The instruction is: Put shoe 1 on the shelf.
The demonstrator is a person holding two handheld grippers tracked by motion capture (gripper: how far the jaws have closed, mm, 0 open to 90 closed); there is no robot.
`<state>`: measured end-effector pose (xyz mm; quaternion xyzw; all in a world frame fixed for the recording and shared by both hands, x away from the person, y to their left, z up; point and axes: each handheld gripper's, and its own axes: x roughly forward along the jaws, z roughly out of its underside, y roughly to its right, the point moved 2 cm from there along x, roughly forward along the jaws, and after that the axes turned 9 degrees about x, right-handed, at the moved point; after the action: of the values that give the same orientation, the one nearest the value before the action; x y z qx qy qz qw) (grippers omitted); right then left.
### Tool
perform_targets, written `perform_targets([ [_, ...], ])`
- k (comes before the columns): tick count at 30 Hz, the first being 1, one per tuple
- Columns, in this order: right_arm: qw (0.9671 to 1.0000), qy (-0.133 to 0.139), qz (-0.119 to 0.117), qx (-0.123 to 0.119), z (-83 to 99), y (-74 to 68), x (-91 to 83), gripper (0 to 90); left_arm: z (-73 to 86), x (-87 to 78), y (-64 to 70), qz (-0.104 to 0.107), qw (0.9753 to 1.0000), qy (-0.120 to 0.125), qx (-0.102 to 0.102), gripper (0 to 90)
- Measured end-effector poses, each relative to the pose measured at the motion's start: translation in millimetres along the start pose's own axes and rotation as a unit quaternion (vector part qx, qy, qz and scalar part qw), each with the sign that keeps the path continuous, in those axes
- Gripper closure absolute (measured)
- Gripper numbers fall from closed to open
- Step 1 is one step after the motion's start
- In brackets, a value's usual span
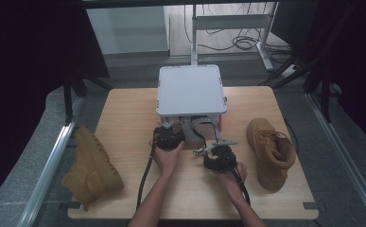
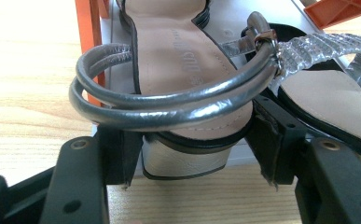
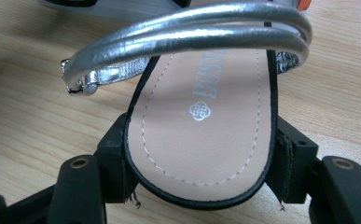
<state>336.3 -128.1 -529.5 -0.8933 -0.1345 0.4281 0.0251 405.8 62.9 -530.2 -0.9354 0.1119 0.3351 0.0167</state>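
Two silver sandals lie side by side on the wooden table (image 1: 124, 123), each caught by the heel in one gripper. The left gripper (image 2: 194, 144) is clamped on the heel block of the left sandal (image 2: 178, 60); its long axis runs straight away from the jaws, toe end pointing off toward the grey case (image 1: 192, 90) beyond. The right gripper (image 3: 201, 168) pinches the rounded heel end of the right sandal (image 3: 206, 126) between its pads, and this sandal too stretches lengthwise away from the jaws.

Both sandals have a tan insole edged in black, with stitching along the rim and a silver printed logo, and a doubled metallic silver ankle strap arching just above the jaws. The left one shows a silver-wrapped heel and a ring joined to a glittery strap.

The toe ends are cut off at the top of both gripper views. In the high view the sandals are mostly hidden by the grippers and the case. A tan boot (image 1: 270, 151) stands to the right of the right gripper, another (image 1: 91, 165) well left of the left one.
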Motion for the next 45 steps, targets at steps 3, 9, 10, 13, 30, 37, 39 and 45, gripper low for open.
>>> perform_targets([
  [3,1.0,-0.005,-0.001,0.004,-4.1,-0.7,0.2,36.5,-0.1,-0.2,-0.4,0.001,1.0,-0.002,0.001,39.6],
  [9,0.9999,-0.008,-0.002,0.013,-15.8,0.3,-1.3,36.8,-0.4,-0.1,-0.2,0.0,1.0,-0.003,0.001,39.6],
  [10,0.9998,-0.008,-0.003,0.016,-18.3,0.8,-2.2,36.9,-0.5,-0.1,-0.1,0.0,1.0,-0.003,0.001,39.7],
  [13,0.9994,-0.004,-0.01,0.032,-25.0,2.9,-2.9,37.9,-0.6,-0.2,-0.2,0.0,1.0,-0.003,0.001,39.6],
  [30,0.9981,-0.002,-0.011,0.06,-46.1,0.5,14.2,38.5,-1.0,-0.4,-1.0,0.003,1.0,-0.007,0.002,39.7],
  [37,0.9969,0.003,-0.011,0.078,-56.3,-1.1,21.0,38.6,-1.5,-0.3,-1.3,0.005,1.0,-0.007,-0.001,39.7],
  [39,0.9965,0.004,-0.01,0.083,-58.3,-1.1,23.7,38.7,-1.6,-0.3,-1.5,0.006,1.0,-0.007,-0.002,39.7],
  [45,0.9959,0.01,-0.004,0.09,-63.3,-2.9,29.0,38.7,-1.4,-0.3,-1.1,0.005,1.0,-0.006,-0.001,39.7],
])
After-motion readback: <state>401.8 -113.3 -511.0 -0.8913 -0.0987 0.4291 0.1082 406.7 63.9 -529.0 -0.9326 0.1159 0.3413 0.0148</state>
